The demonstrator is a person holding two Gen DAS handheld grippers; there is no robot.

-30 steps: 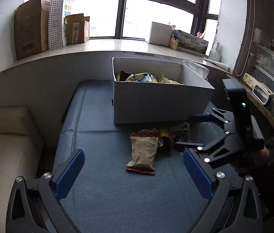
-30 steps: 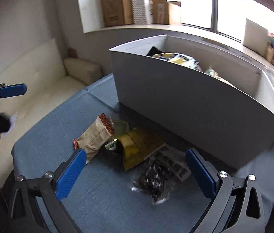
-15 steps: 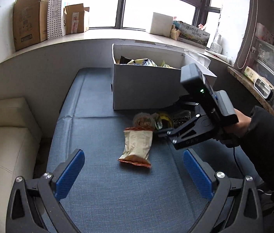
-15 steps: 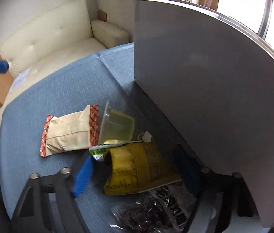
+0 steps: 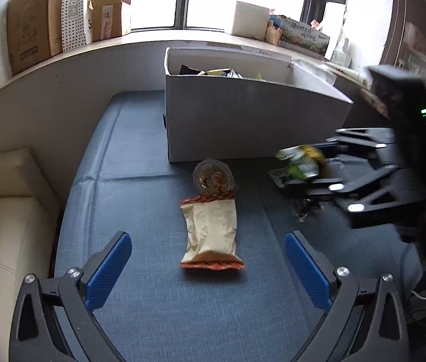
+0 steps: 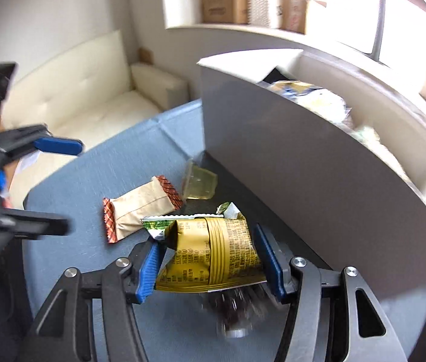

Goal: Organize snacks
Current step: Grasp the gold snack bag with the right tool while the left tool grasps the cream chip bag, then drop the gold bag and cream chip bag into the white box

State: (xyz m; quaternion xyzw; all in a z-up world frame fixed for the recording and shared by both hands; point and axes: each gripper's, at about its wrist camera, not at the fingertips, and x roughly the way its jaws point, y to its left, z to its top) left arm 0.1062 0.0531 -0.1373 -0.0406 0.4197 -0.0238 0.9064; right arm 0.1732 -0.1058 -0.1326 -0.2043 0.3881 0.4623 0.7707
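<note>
My right gripper [image 6: 209,259] holds the yellow snack bag [image 6: 213,256] tight between its blue pads. My left gripper [image 5: 209,268] is wide open, with the tan snack bag [image 5: 211,235] lying just ahead between its fingers. The white box [image 5: 243,120] stands farther ahead.

The right gripper [image 6: 209,259], low in the centre of the right wrist view, has its blue pads pressed on both sides of a crinkled yellow foil snack packet [image 6: 213,256] (a dark sleeve shows behind it in the other view). The left gripper [image 5: 209,268] hangs with blue fingers [image 5: 108,268] spread wide, nothing between them.
</note>
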